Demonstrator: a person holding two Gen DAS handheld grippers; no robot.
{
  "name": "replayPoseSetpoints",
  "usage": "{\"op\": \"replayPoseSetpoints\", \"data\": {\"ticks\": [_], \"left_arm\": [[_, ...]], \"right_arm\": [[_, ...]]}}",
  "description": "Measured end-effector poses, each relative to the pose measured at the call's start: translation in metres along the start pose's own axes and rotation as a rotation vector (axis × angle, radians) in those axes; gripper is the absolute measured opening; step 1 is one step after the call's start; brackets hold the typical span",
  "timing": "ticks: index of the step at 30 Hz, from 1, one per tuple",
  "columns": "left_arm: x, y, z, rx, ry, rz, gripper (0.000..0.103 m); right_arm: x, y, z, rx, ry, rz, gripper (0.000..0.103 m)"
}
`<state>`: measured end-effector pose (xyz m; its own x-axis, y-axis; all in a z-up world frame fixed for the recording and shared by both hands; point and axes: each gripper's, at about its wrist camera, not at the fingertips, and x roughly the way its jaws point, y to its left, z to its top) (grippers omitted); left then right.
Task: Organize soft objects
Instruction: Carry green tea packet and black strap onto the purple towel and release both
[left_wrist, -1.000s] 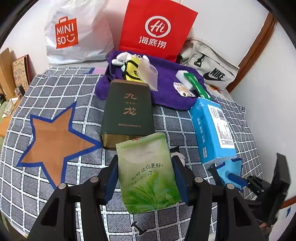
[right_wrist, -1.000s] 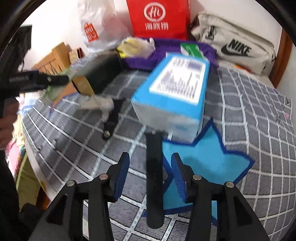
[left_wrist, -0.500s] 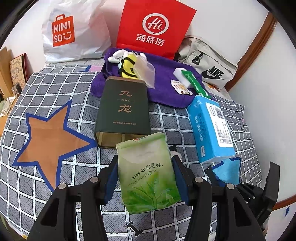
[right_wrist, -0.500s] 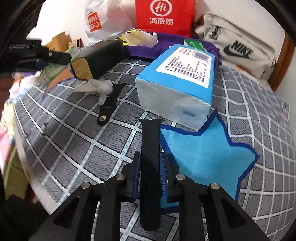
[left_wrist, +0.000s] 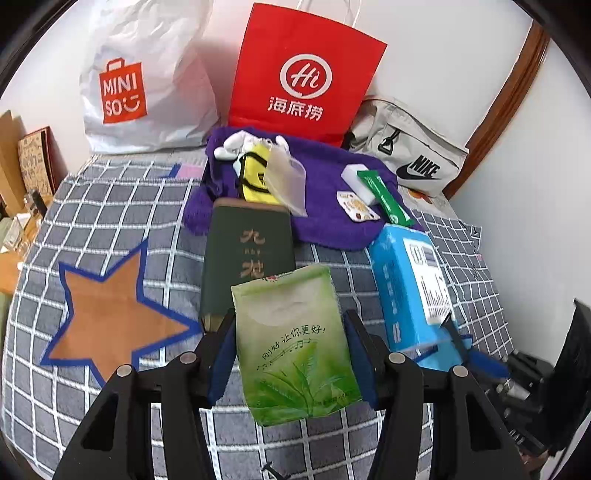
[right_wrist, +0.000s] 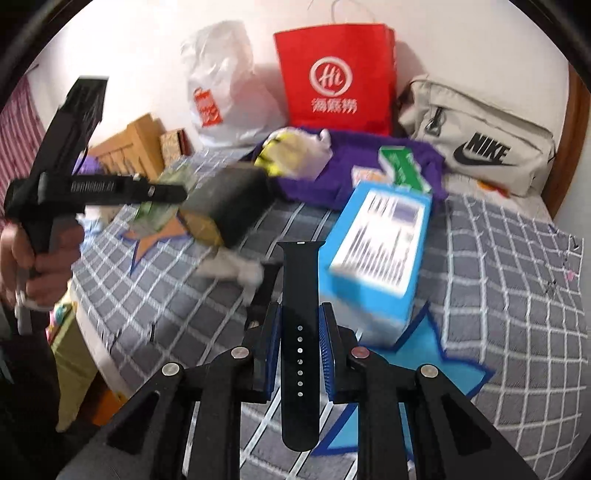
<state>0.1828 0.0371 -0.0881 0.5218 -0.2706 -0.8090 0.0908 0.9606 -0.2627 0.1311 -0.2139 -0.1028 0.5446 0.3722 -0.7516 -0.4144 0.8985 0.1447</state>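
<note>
My left gripper (left_wrist: 291, 332) is shut on a green tissue pack (left_wrist: 295, 343) and holds it above the checked cloth, in front of a dark green tin box (left_wrist: 247, 258). My right gripper (right_wrist: 298, 325) is shut on a black watch strap (right_wrist: 300, 332) and holds it lifted above the cloth, left of a blue tissue pack (right_wrist: 380, 247). A second strap piece (right_wrist: 264, 291) and a crumpled white tissue (right_wrist: 236, 267) lie on the cloth behind it. The left gripper also shows in the right wrist view (right_wrist: 173, 192) at the left.
A purple towel (left_wrist: 325, 206) with small items lies at the back. Behind it stand a red paper bag (left_wrist: 303, 74), a white Miniso bag (left_wrist: 147, 81) and a grey Nike bag (left_wrist: 410, 155). An orange star (left_wrist: 107, 321) and a blue star (right_wrist: 424, 354) mark the cloth.
My right gripper closed on the black watch strap and lifted it off the cloth. My left gripper kept hold of the green tissue pack and rose slightly.
</note>
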Motion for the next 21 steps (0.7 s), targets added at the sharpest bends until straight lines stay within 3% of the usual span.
{"op": "replayPoseSetpoints", "data": {"ticks": [9, 21], "left_arm": [[0.01, -0.001, 0.037, 0.004, -0.011, 0.012, 0.053], [0.027, 0.0, 0.098, 0.036, -0.033, 0.082, 0.053]], "right_arm": [[0.008, -0.011, 0.063, -0.016, -0.072, -0.035, 0.02], [0.042, -0.03, 0.14, -0.032, -0.085, -0.028, 0.02]]}}
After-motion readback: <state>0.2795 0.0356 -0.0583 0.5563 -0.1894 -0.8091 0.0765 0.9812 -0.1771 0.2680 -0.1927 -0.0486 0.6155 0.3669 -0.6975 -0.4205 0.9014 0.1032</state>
